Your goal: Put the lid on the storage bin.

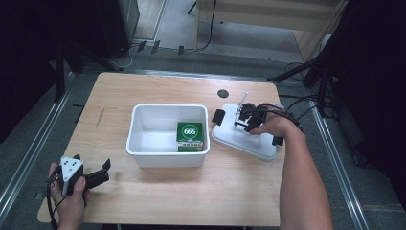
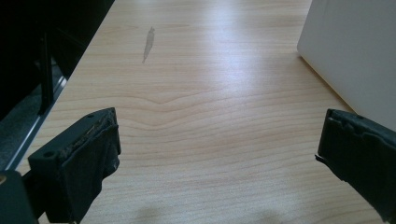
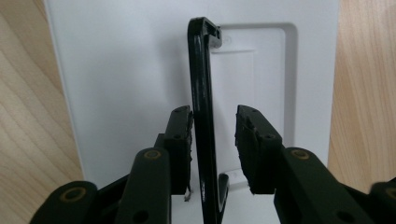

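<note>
On the table [image 1: 230,191], a tub [image 1: 143,143] sits mid-table with a box [image 1: 190,133] inside, at its right end. The lid [image 1: 242,139] lies right of it, seemingly just apart.

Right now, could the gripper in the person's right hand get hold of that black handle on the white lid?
Probably yes. The right gripper already straddles the black handle standing up on the white lid; a gap shows beside one pad, and nothing blocks it.

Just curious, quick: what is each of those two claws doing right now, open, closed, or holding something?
Left gripper: open, nothing between its jaws.
Right gripper: jaws astride the lid's black handle, one touching, a gap at the other; not clamped yet.
</note>
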Available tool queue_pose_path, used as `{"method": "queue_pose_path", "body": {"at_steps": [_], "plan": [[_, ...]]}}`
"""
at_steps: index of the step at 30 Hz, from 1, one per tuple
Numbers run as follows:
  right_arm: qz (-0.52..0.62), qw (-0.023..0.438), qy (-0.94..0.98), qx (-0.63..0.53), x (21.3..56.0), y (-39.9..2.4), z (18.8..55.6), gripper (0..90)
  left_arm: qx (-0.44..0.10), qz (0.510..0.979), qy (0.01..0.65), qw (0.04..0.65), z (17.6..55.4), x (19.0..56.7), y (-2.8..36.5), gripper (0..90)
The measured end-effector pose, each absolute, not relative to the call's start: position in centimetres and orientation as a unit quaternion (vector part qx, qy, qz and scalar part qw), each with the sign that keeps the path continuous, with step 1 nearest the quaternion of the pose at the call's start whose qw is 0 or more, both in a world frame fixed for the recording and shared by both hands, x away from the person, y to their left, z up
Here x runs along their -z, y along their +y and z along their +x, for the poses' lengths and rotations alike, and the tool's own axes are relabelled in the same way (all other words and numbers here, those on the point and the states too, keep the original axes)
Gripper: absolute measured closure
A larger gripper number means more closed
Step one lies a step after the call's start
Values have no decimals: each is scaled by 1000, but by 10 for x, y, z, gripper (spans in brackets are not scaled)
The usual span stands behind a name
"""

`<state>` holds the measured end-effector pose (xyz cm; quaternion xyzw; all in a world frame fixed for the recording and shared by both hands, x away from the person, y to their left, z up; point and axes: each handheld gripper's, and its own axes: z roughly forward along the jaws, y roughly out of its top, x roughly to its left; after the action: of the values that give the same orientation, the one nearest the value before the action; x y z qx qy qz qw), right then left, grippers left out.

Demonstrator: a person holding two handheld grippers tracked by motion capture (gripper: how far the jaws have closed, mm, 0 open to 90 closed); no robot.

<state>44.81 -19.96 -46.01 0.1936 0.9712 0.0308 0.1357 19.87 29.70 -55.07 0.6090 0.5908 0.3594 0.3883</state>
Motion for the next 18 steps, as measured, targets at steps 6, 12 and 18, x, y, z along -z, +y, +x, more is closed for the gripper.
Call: {"method": "queue_pose_path", "body": {"at_steps": [6, 12, 18], "plan": [[199, 147, 969, -20, 463, -199, 449, 761, -359, 608, 591, 389, 199, 551, 297, 0], [197, 173, 965, -19, 462, -201, 448, 832, -359, 608, 591, 389, 199, 551, 297, 0], [192, 172, 966, -17, 459, -204, 448, 853, -359, 609, 591, 389, 199, 551, 297, 0]]}}
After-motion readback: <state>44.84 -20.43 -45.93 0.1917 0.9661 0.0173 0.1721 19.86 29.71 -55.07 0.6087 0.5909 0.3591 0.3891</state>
